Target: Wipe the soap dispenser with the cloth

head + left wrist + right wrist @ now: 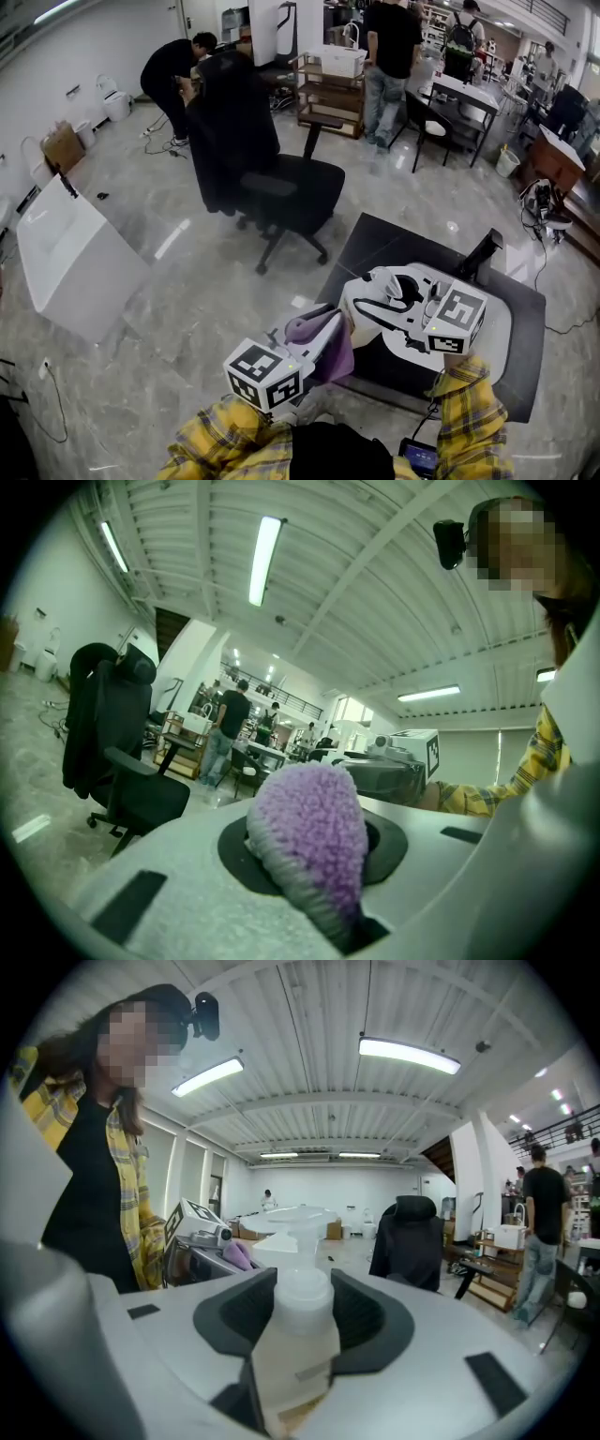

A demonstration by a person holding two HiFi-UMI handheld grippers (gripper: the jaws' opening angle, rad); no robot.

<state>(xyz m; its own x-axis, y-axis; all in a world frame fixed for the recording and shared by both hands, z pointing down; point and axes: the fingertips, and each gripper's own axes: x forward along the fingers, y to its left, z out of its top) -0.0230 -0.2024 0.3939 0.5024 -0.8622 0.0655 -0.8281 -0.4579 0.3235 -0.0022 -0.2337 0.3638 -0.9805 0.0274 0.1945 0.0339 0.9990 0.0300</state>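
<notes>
Currently | left gripper (317, 337) pinches purple cloth (309, 836) | right gripper (398, 298) clamps soap dispenser (298, 1330) near its neck, over tabletop (375, 244) | advice: steady dispenser, press cloth onto its body, stroke all round.

Cloth (323, 339) left of soap dispenser (295, 1335)

We wear a yellow-and-black plaid shirt (469, 412) over a black top (80, 1204). Our left gripper (323, 333) and right gripper (398, 291) are pale grey plastic shells with dark jaw pads (370, 1314), each carrying a black-and-white marker cube (264, 375).
</notes>
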